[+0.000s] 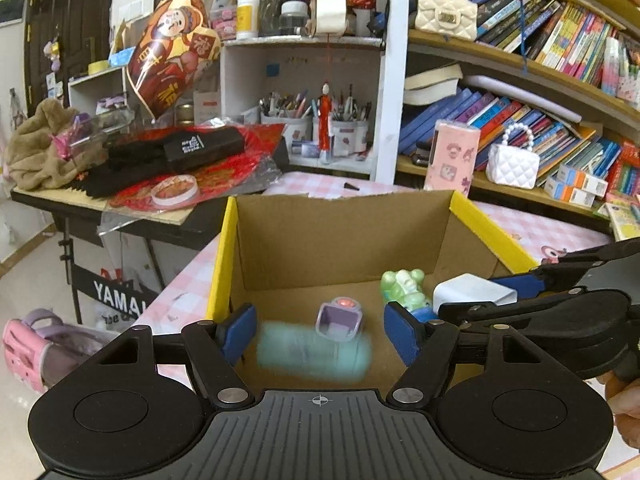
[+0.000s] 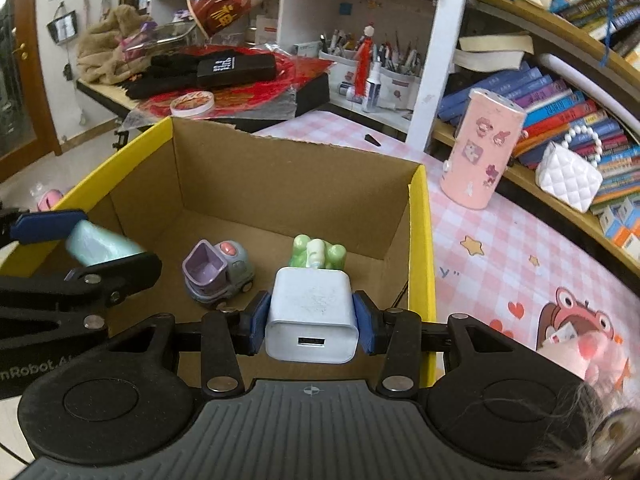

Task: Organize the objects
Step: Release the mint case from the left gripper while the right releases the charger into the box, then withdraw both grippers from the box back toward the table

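An open cardboard box (image 1: 344,232) with yellow rims stands on the pink checked table; it also shows in the right wrist view (image 2: 256,176). Inside lie a purple toy car (image 1: 339,319) (image 2: 218,274) and a green figure (image 1: 404,289) (image 2: 318,254). My left gripper (image 1: 320,334) is open over the box; a blurred teal cylinder (image 1: 314,354) (image 2: 100,246) is between its jaws, apart from both pads. My right gripper (image 2: 312,318) is shut on a white USB charger (image 2: 312,320) (image 1: 472,292) above the box's right side.
A pink stickered container (image 2: 482,148) stands on the table right of the box. Bookshelves with white handbags (image 2: 568,176) fill the right. A cluttered side desk (image 1: 160,168) with red items and pen cups (image 1: 320,128) lies behind. A small black piece (image 2: 372,139) lies behind the box.
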A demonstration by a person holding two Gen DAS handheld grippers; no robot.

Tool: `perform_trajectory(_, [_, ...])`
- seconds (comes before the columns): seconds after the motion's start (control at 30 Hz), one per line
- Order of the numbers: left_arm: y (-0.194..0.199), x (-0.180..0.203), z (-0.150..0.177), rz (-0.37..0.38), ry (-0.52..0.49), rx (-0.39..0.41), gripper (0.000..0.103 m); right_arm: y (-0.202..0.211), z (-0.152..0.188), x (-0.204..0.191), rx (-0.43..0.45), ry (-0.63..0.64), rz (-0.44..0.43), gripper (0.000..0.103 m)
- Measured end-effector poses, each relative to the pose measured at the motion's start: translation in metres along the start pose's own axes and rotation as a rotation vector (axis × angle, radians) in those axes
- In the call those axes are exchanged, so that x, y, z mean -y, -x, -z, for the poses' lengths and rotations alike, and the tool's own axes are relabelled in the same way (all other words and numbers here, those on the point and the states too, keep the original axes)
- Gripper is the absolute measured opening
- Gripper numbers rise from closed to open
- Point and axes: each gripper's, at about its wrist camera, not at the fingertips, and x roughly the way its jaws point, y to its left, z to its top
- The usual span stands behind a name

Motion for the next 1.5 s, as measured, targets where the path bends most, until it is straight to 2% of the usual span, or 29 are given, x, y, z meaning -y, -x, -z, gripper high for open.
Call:
perform_trajectory(0.1, [0.010, -0.001, -0.002, 0.005, 0.007, 0.028, 0.078, 0.012, 0.000, -0.002, 0.040, -0.001, 0.023, 0.041])
perform_trajectory(0.37, [0.045, -0.007, -0.004, 0.036, 0.033, 0.102, 0.078, 0.049, -0.005, -0.010, 0.135, -0.046, 0.067, 0.041])
perform_trajectory(0.6, [0.080, -0.017, 0.009, 0.032, 0.058, 0.130, 0.078, 0.083, 0.012, -0.018, 0.189, -0.120, 0.113, 0.041])
perform_trajectory(0.83, [0.106, -0.030, 0.036, 0.000, 0.082, 0.089, 0.078, 0.101, 0.050, -0.029, 0.139, -0.187, 0.136, 0.041])
perform_trajectory(1.03, [0.122, -0.033, 0.063, -0.025, 0.087, 0.035, 0.078, 0.114, 0.087, -0.046, 0.088, -0.189, 0.148, 0.041])
perform_trajectory(1.27, [0.138, -0.029, 0.094, -0.019, 0.089, -0.036, 0.078, 0.131, 0.130, -0.066, 0.032, -0.183, 0.144, 0.041])
perform_trajectory(1.5, [0.152, -0.019, 0.116, 0.002, 0.074, -0.062, 0.078, 0.146, 0.164, -0.079, -0.008, -0.193, 0.156, 0.041])
